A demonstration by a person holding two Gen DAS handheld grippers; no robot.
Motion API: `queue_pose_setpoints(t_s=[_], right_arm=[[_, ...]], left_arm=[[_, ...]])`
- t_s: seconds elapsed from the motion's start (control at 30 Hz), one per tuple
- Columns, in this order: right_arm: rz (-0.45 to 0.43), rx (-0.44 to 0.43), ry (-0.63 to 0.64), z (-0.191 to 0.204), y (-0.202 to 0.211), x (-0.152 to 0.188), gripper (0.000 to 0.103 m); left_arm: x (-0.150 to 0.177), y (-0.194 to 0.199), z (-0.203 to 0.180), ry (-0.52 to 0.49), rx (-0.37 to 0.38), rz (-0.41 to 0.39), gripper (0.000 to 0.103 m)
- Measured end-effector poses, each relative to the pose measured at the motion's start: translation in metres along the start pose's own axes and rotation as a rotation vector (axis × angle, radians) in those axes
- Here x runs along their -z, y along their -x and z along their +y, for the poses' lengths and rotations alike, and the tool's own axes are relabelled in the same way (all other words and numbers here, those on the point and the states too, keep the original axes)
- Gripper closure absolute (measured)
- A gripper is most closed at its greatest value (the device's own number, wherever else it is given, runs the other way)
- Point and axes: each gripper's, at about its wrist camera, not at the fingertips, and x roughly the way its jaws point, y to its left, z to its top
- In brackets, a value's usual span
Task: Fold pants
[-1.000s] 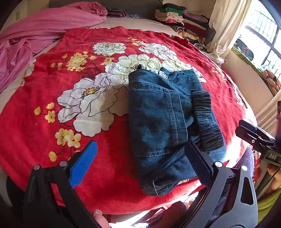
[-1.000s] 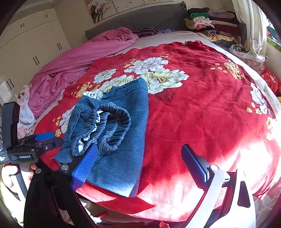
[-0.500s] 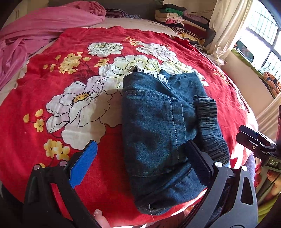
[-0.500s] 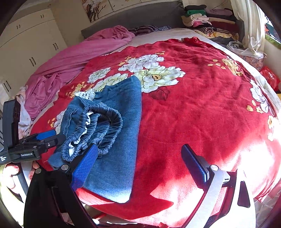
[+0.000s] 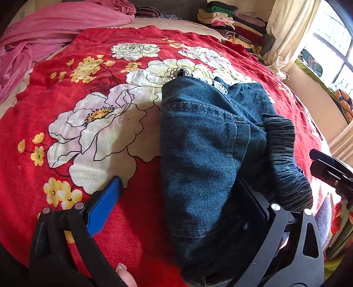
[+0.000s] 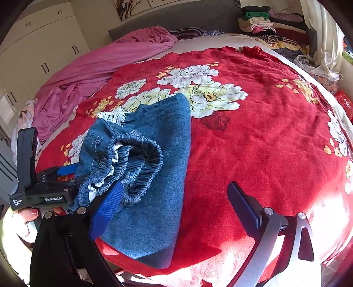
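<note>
Folded blue denim pants (image 5: pixel 198 141) with a gathered elastic waistband (image 6: pixel 136 159), lying near the front edge of a bed under a red bedspread printed with white and yellow flowers (image 6: pixel 264 136). Left claw (image 5: pixel 176 198) spread wide, blue-padded finger over the bedspread, black finger tucked in against the denim's near fold. Right claw (image 6: pixel 174 203) likewise wide open, holding nothing, blue pad just over the waistband; crumpled pink sheet (image 6: pixel 99 72) bunched at the far side.

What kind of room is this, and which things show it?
Most likely a home bedroom: a bed spread with a red floral blanket, a white wardrobe at the wall, and stacked folded clothes near the curtain. Denim pants lie on the blanket.
</note>
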Motion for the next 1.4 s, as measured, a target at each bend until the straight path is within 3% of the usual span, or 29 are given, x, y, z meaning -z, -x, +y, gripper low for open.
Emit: queue_pose_setpoints(t_s=[0.23, 0.47, 0.53, 0.6, 0.73, 0.8, 0.93, 1.03, 1.1, 1.27, 1.33, 1.4], right_arm=[[0.018, -0.165, 0.046, 0.019, -0.014, -0.043, 0.014], [0.139, -0.217, 0.062, 0.032, -0.068, -0.074, 0.014], [0.166, -0.225, 0.073, 0.037, -0.080, -0.080, 0.018], [0.199, -0.256, 0.149, 0.052, -0.090, -0.084, 0.043], [0.289, -0.267, 0.324, 0.081, -0.108, -0.074, 0.070], [0.277, -0.251, 0.353, 0.086, -0.108, -0.075, 0.095], [0.181, -0.215, 0.388, 0.095, -0.096, -0.086, 0.095], [0.211, -0.136, 0.428, 0.097, -0.118, -0.084, 0.095], [0.213, -0.127, 0.429, 0.097, -0.128, -0.081, 0.095], [0.192, -0.089, 0.443, 0.102, -0.118, -0.080, 0.093], [0.164, -0.111, 0.411, 0.101, -0.100, -0.084, 0.088], [0.106, -0.117, 0.383, 0.098, -0.078, -0.088, 0.061]], left_arm=[[0.006, 0.003, 0.000, 0.004, 0.008, 0.001, 0.009], [0.018, 0.014, -0.005, -0.010, 0.009, 0.000, 0.010], [0.022, 0.016, -0.007, -0.016, 0.011, 0.003, 0.010], [0.025, 0.019, -0.007, -0.013, 0.013, 0.004, 0.010], [0.027, 0.023, -0.005, -0.013, 0.011, 0.005, 0.010], [0.028, 0.025, -0.004, -0.008, 0.009, 0.005, 0.010], [0.026, 0.029, -0.003, -0.003, -0.008, -0.014, 0.010], [0.024, 0.029, -0.004, -0.004, -0.014, -0.018, 0.010], [0.026, 0.027, -0.005, -0.008, -0.018, -0.008, 0.010], [0.027, 0.026, -0.004, -0.001, -0.014, 0.002, 0.010], [0.028, 0.027, -0.005, -0.004, -0.015, 0.003, 0.010], [0.029, 0.028, -0.006, -0.008, -0.018, 0.002, 0.010]])
